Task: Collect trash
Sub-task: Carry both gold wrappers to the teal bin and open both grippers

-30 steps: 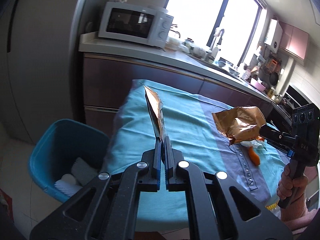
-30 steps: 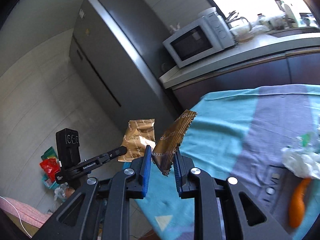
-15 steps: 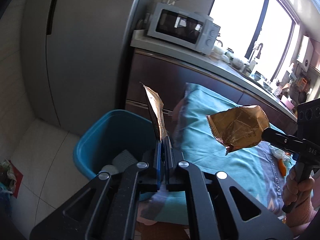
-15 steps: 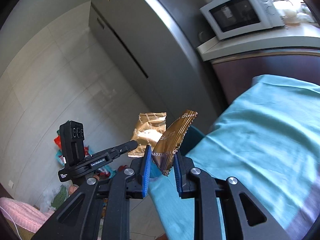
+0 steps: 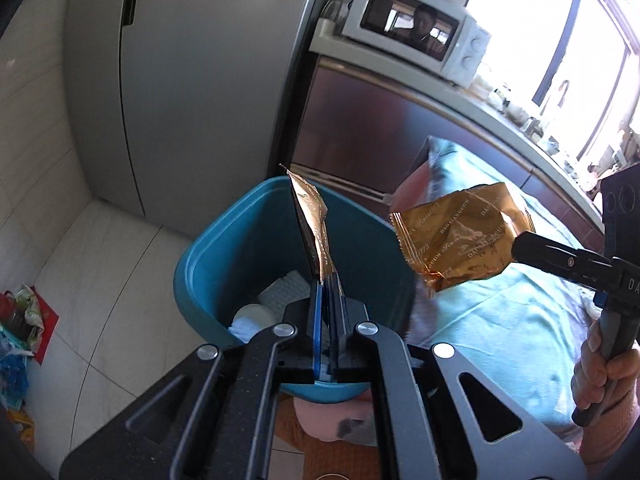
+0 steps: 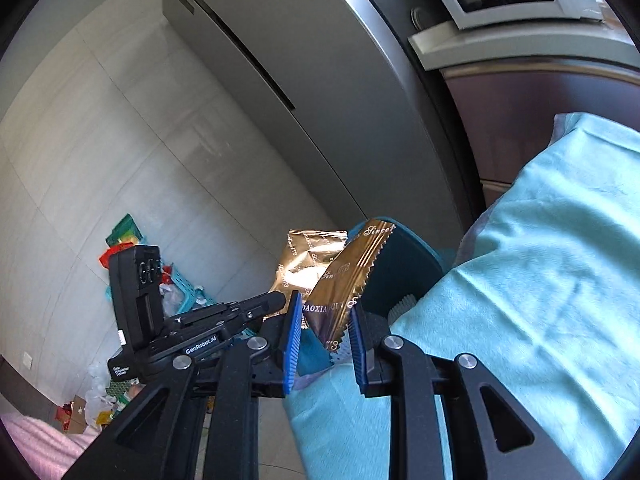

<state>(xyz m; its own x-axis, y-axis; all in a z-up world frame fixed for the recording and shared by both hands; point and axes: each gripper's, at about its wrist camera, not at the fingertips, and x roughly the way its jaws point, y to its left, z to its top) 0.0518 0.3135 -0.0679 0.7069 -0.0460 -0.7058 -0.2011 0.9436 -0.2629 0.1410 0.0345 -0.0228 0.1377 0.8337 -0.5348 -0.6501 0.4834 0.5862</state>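
**Two gold wrappers held at the blue bin**

The left tongs [image 5: 328, 300] are clenched on a flat, crinkled gold foil wrapper [image 5: 314, 228], gripping its lower end. Seen edge-on from the left wrist, its long axis stands nearly upright, the free upper end pointing up and slightly away, over the open mouth of the round blue plastic bin [image 5: 208, 256]. In the right wrist view the same wrapper [image 6: 304, 264] shows its broad face, just beside the other one.

The right tongs [image 6: 324, 336] are grasping a second gold foil wrapper with a serrated edge [image 6: 348, 280] by its lower corner; the blue pads press its sides, with the jaws a little apart. Its long axis leans up and to the right, the printed top end nearest the bin's rim [image 6: 416, 240]. From the left wrist, this wrapper [image 5: 456, 236] hangs broad-face on at the bin's right side, above the edge of the tabletop's pale teal cloth [image 5: 500, 320], with a hand [image 5: 600, 368] on the tongs' handle.

The bin stands on the pale tiled floor [image 5: 100, 280], its right rim close against the cloth's hanging edge. White scraps [image 5: 276, 300] lie at the bottom, and most of the mouth is open. A tall grey refrigerator [image 5: 192, 80] stands behind the bin, with bare floor to the bin's left.
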